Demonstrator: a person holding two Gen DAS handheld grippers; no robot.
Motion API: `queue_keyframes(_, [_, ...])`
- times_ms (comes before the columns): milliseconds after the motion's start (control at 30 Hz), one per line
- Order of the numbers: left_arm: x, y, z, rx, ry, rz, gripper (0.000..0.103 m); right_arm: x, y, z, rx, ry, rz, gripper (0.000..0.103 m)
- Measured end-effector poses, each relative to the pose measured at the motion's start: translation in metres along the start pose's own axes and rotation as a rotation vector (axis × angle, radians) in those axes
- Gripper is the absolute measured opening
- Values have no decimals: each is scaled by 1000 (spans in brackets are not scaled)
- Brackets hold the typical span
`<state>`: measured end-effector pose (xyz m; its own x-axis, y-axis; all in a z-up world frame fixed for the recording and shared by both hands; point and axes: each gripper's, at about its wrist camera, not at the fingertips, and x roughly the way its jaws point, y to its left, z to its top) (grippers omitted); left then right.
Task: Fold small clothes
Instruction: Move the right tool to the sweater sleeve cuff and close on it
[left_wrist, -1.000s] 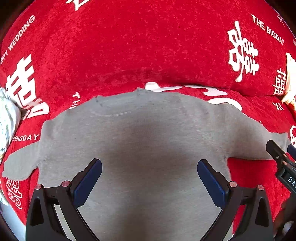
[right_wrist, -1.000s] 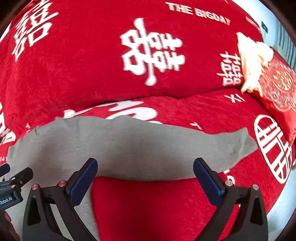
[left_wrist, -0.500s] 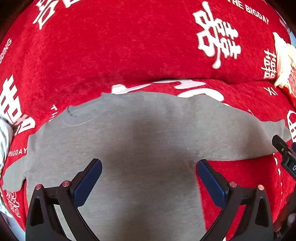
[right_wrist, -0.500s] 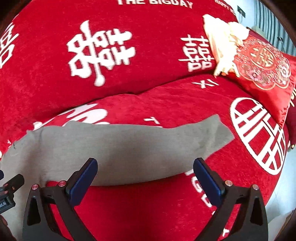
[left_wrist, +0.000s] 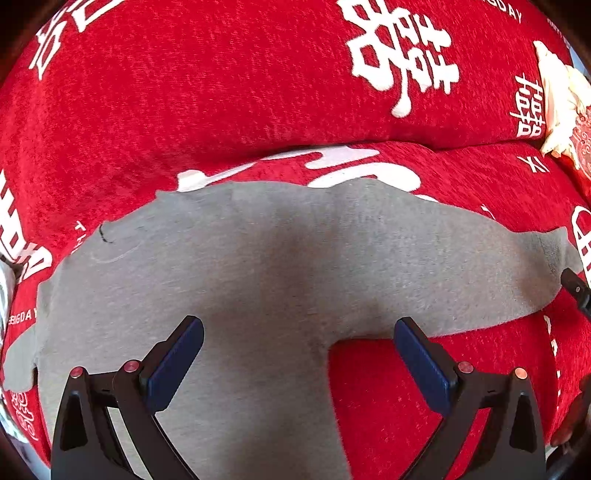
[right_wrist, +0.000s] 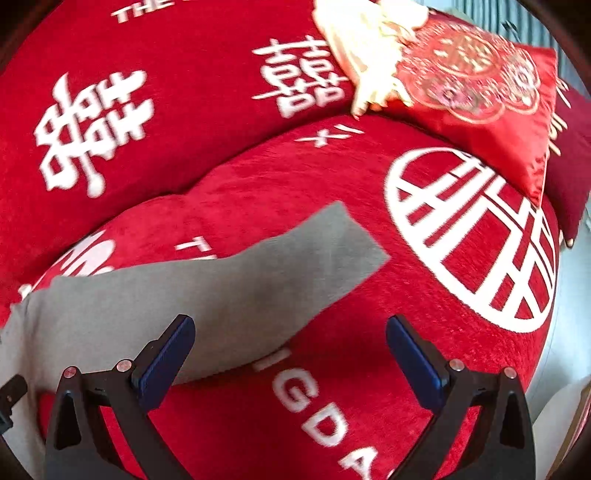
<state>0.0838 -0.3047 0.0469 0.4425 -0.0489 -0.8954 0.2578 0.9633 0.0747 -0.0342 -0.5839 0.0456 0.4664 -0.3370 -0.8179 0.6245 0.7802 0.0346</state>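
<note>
The grey top (left_wrist: 258, 280) lies flat on the red sofa cover (left_wrist: 221, 92), its sleeve (right_wrist: 258, 273) running toward 1 o'clock from the empty, wide-apart right gripper (right_wrist: 291, 354), nearer than the equally spread left gripper (left_wrist: 299, 358).

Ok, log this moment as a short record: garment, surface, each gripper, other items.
garment: grey long-sleeved top, spread flat, unfolded
right sleeve: stretched out toward the embroidered cushion
surface: red sofa cover with white characters
left gripper: open, over the top's body, holding nothing
right gripper: open, over the sleeve's lower edge, holding nothing
other items: embroidered red cushion; cream cloth beside it
</note>
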Motion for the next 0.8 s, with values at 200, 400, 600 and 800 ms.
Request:
queue_keyframes(200, [9, -14, 2, 21, 14, -3, 103, 24, -16, 9, 44, 18, -20, 103])
queue_keyframes(400, [14, -9, 4, 3, 20, -2, 103, 54, -1, 22, 27, 9, 30, 99])
queue_keyframes(600, [16, 13, 11, -53, 21, 4, 103, 69, 5, 34, -20, 53, 106, 9])
queue_keyframes(800, [24, 33, 15, -102, 36, 33, 103, 33, -29, 32, 115, -42, 148, 8])
